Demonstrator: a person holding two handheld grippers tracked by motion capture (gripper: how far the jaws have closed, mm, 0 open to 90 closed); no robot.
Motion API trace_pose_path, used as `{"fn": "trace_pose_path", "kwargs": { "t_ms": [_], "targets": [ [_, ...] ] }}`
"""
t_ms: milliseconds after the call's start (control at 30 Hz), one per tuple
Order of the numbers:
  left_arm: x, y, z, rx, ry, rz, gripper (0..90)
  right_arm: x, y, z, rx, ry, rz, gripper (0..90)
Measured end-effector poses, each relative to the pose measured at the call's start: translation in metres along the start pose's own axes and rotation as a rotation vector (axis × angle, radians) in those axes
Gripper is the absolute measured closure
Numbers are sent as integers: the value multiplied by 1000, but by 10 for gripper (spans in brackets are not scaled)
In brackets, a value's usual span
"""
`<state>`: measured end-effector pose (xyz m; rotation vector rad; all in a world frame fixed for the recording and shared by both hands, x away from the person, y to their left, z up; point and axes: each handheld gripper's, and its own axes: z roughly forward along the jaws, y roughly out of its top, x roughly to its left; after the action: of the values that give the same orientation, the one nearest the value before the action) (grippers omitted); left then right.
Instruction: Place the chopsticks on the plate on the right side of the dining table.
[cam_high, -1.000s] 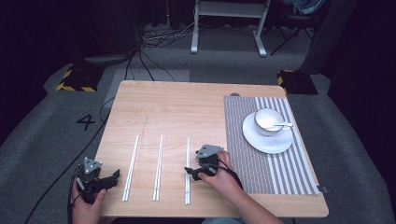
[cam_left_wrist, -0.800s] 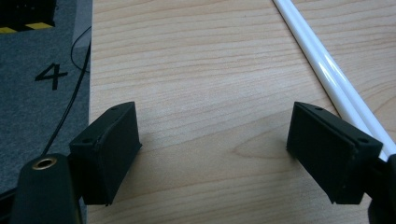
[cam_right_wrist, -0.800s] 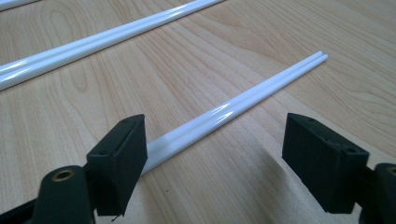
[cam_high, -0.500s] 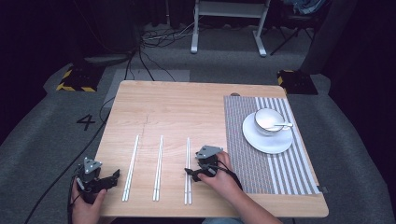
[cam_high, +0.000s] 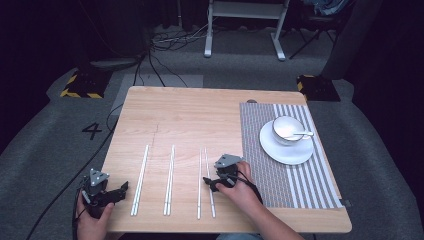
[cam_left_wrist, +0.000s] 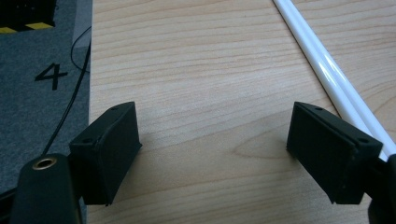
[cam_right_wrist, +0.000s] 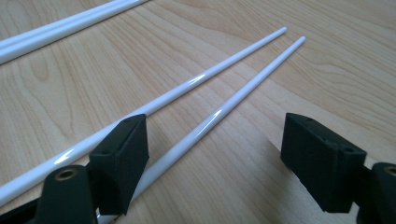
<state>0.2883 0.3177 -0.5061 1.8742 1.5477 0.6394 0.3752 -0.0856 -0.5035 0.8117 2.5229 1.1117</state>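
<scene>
Three pairs of white chopsticks lie side by side on the wooden table (cam_high: 200, 115): a left pair (cam_high: 139, 179), a middle pair (cam_high: 169, 180) and a right pair (cam_high: 205, 182). My right gripper (cam_high: 210, 183) is low over the right pair, open. In the right gripper view, one stick (cam_right_wrist: 219, 116) runs between the jaws close to the left one, and its mate (cam_right_wrist: 187, 86) passes outside that jaw. My left gripper (cam_high: 119, 191) (cam_left_wrist: 215, 149) is open over bare wood just left of the left pair (cam_left_wrist: 327, 70), which touches nothing between the jaws.
A grey striped placemat (cam_high: 280, 185) covers the table's right side. On it stands a white saucer (cam_high: 280, 152) with a cup (cam_high: 286, 127) and a spoon (cam_high: 301, 134). Cables and a stand's legs lie on the floor behind the table.
</scene>
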Motion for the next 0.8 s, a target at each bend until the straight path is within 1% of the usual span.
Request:
{"fn": "trace_pose_path", "kwargs": {
  "t_ms": [133, 167, 300, 433, 467, 500, 667, 800],
  "targets": [
    [0, 0, 0, 0, 0, 0, 169, -5, -4, -4, 3, -13, 10, 240],
    [0, 0, 0, 0, 0, 0, 169, -7, -5, -6, 3, -20, 22, 241],
    [0, 0, 0, 0, 0, 0, 169, -10, -8, -10, 8, -30, 36, 247],
    [0, 0, 0, 0, 0, 0, 170, -14, -11, -16, 18, -38, 37, 252],
    [0, 0, 0, 0, 0, 0, 169, -15, -11, -21, 19, -47, 41, 253],
    [0, 0, 0, 0, 0, 0, 170, -15, -11, -21, 19, -47, 41, 253],
    [0, 0, 0, 0, 0, 0, 169, -17, -8, -37, 45, -71, 30, 254],
    [0, 0, 0, 0, -2, 0, 166, -13, -6, -48, 75, -76, 22, 254]
  ]
}}
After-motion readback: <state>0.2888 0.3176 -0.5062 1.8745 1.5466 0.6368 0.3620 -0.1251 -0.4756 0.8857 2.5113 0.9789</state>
